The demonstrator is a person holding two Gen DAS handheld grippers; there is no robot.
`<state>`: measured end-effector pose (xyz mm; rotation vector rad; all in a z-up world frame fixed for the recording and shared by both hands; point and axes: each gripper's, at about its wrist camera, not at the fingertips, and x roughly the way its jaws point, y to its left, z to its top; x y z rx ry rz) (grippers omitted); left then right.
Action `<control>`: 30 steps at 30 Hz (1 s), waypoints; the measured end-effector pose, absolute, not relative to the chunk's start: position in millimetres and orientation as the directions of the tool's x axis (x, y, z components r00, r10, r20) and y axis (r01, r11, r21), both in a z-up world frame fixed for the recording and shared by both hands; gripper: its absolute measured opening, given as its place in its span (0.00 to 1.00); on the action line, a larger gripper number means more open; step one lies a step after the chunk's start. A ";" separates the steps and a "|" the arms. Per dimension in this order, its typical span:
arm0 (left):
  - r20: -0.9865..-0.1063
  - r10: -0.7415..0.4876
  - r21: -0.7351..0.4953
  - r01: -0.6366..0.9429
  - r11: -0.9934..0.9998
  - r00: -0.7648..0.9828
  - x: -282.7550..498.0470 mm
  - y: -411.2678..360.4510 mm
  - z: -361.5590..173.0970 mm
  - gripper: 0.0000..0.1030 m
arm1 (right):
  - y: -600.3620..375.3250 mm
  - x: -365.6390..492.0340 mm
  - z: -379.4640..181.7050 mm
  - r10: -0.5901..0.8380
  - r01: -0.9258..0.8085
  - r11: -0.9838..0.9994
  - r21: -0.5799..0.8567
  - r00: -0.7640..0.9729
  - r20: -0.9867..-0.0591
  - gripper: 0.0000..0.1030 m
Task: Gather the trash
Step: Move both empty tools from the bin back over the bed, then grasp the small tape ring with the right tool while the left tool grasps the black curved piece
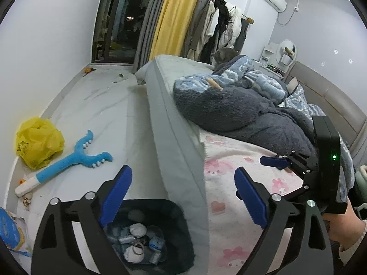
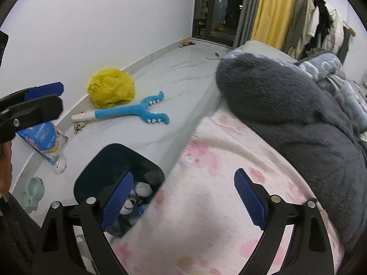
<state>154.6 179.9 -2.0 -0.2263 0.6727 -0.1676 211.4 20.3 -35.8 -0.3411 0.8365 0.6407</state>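
A dark trash bin (image 1: pixel 179 233) stands on the floor beside the bed and holds crumpled tissues (image 1: pixel 137 229) and wrappers; it also shows in the right wrist view (image 2: pixel 96 174). My left gripper (image 1: pixel 183 199) is open and empty above the bin's edge and the bed side. My right gripper (image 2: pixel 183 201) is open and empty over the pink sheet (image 2: pixel 206 194); it shows in the left wrist view (image 1: pixel 259 167) at the right. A crumpled yellow plastic bag (image 1: pixel 36 142) lies on the floor by the wall, also in the right wrist view (image 2: pixel 110 88).
A blue plush toy (image 1: pixel 75 158) lies on the floor near the yellow bag. A blue package (image 2: pixel 43 139) and a clear bottle (image 2: pixel 60 162) sit by the wall. A grey-blue blanket (image 1: pixel 240 110) is heaped on the bed, with a grey cat (image 1: pixel 223 56) behind it.
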 end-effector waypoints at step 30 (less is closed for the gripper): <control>-0.632 -0.339 -0.238 0.242 0.941 0.697 207.8 51.8 -35.0 0.91 | -166.6 250.3 -58.0 0.244 -0.435 0.899 -0.046 0.588 -0.771 0.88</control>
